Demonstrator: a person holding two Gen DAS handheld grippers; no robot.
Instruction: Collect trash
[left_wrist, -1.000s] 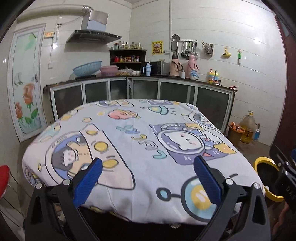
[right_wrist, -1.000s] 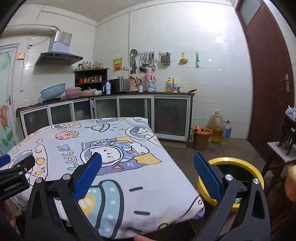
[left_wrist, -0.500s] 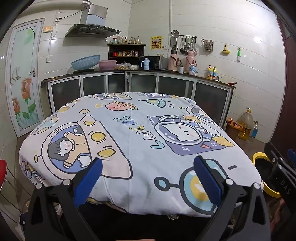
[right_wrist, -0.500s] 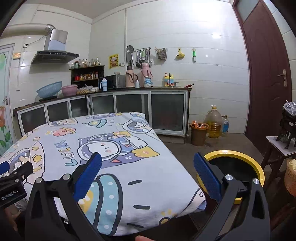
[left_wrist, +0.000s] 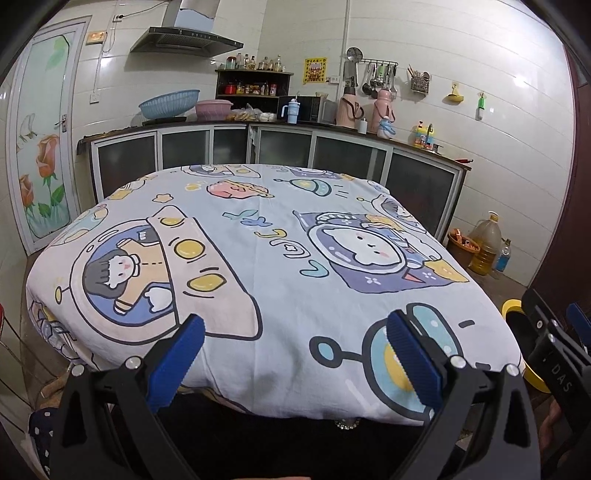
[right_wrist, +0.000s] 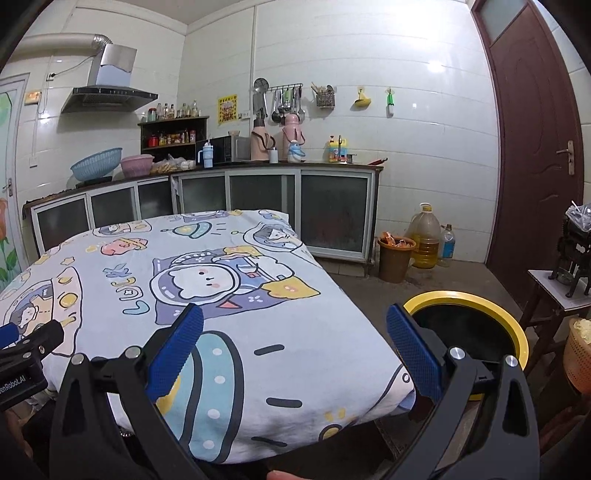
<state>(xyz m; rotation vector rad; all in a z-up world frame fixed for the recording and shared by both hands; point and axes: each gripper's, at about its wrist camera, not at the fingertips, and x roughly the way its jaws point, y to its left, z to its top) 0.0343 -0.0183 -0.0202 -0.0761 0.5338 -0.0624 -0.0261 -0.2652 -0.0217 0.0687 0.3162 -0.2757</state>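
A table under a cartoon-print cloth (left_wrist: 280, 258) fills the left wrist view; it also shows in the right wrist view (right_wrist: 229, 295). No loose trash shows on it. A yellow-rimmed black bin (right_wrist: 469, 328) stands on the floor by the table's right corner; part of its rim shows in the left wrist view (left_wrist: 511, 306). My left gripper (left_wrist: 295, 332) is open and empty over the near table edge. My right gripper (right_wrist: 295, 328) is open and empty over the near right corner, its right finger in front of the bin.
Kitchen counters with glass-front cabinets (left_wrist: 280, 147) run along the far wall. A brown bucket (right_wrist: 395, 258), an oil jug (right_wrist: 426, 236) and a small bottle stand on the floor. A dark red door (right_wrist: 535, 147) and a small stool (right_wrist: 557, 295) are at right.
Both grippers have risen and tilted a little, so the table sits lower and farther in view. Jaws stay open and empty.
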